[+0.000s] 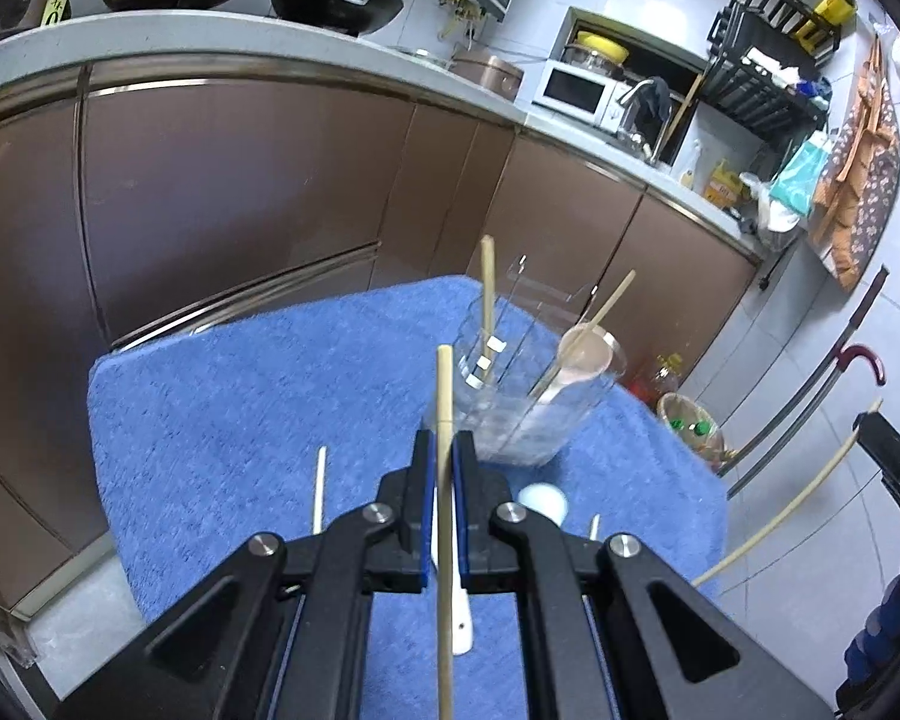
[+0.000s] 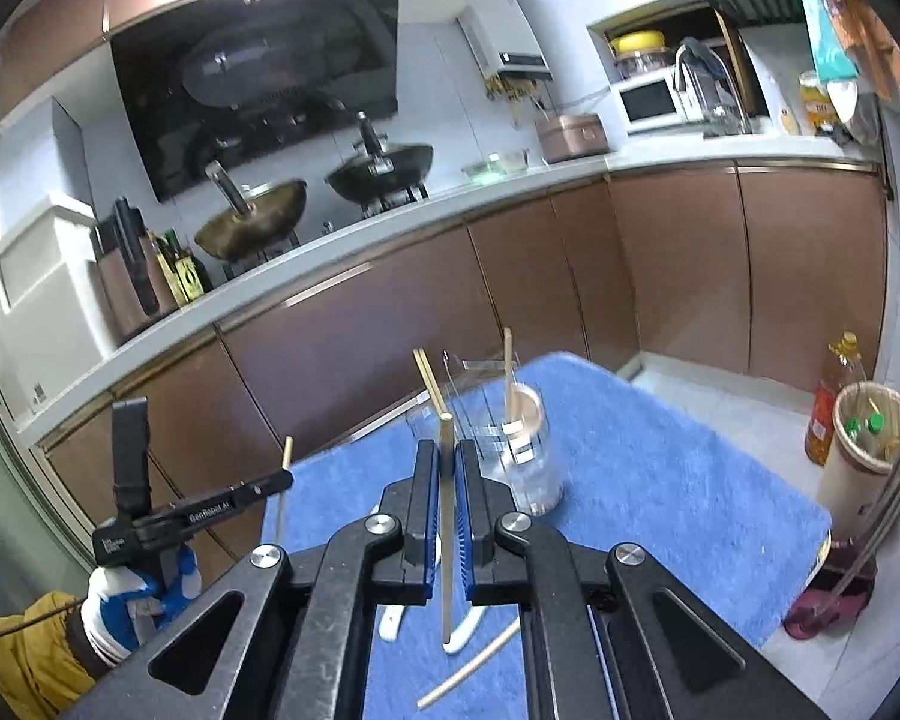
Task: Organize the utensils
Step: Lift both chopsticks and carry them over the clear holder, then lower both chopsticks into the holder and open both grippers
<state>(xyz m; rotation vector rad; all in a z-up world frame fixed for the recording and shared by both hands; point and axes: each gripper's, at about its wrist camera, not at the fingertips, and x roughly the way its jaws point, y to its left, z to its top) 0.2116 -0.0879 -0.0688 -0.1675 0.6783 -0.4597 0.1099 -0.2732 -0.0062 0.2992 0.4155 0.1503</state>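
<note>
Chopsticks: one clamped upright in left hand-held gripper [image 1: 444, 468], one in right hand-held gripper [image 2: 447, 468]. Left chopstick [image 1: 445, 480] pinched between blue pads [image 1: 461, 510], jaws narrow, tip rising above fingers, lower end running down between the arms. Right chopstick [image 2: 447, 510] likewise gripped, jaws narrow, blue pads pressed to the stick.

Clear glass jar [image 1: 528, 396] upright on blue towel [image 1: 240, 420] covering the table, just beyond left gripper. Inside jar: two chopsticks leaning out, one near upright [image 1: 487, 294], one tilted right [image 1: 600, 315], plus wooden spoon [image 1: 582, 354], bowl end up. Small white labels on jar wall, no text legible.

Lying on towel: white spoon [image 1: 543, 501] just behind left gripper, bowl showing; white handle [image 1: 463, 624] under the gripper; loose chopstick [image 2: 471, 669] flat near right gripper.

Seen from right wrist: left gripper at lower left, held by blue-and-white gloved hand [image 2: 132, 600], chopstick standing up from it. Writing on its arm reads "GenRobot.AI" [image 2: 210, 515].

Background: brown cabinets [image 1: 240, 192], two woks on stove [image 2: 306, 210], white microwave [image 2: 648, 101], yellow-lidded jar above it. Bottle with yellow label by knife block [image 2: 186, 276], text too small to read. Oil bottle [image 2: 834, 402] and bin on floor.
</note>
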